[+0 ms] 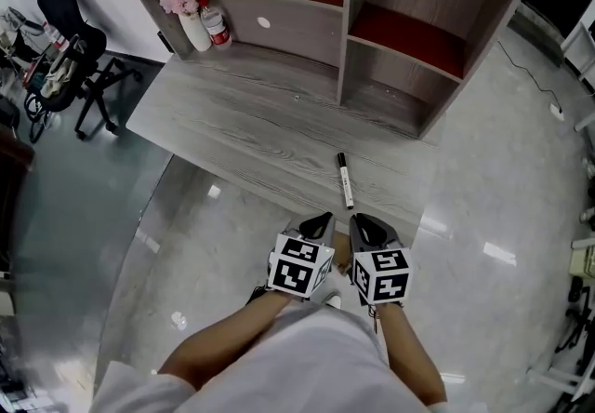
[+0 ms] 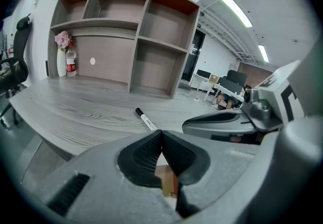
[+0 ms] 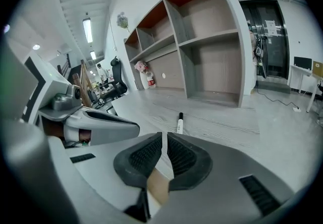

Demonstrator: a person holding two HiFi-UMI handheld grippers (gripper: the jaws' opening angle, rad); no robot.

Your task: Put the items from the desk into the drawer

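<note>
Grey wood-grain counter fills the middle of the head view, with a shelf unit at its far edge and a black office chair at the upper left. We see the black-capped white marker lying on the counter near its front edge, just above both tongs in the frame. Our left tongs are pressed together on nothing and our right tongs stand a bare slit apart, also empty, side by side at lower centre.

A white marker pen with a black cap lay flat near the front edge of the grey bench; its cap pointed at the shelves.
</note>
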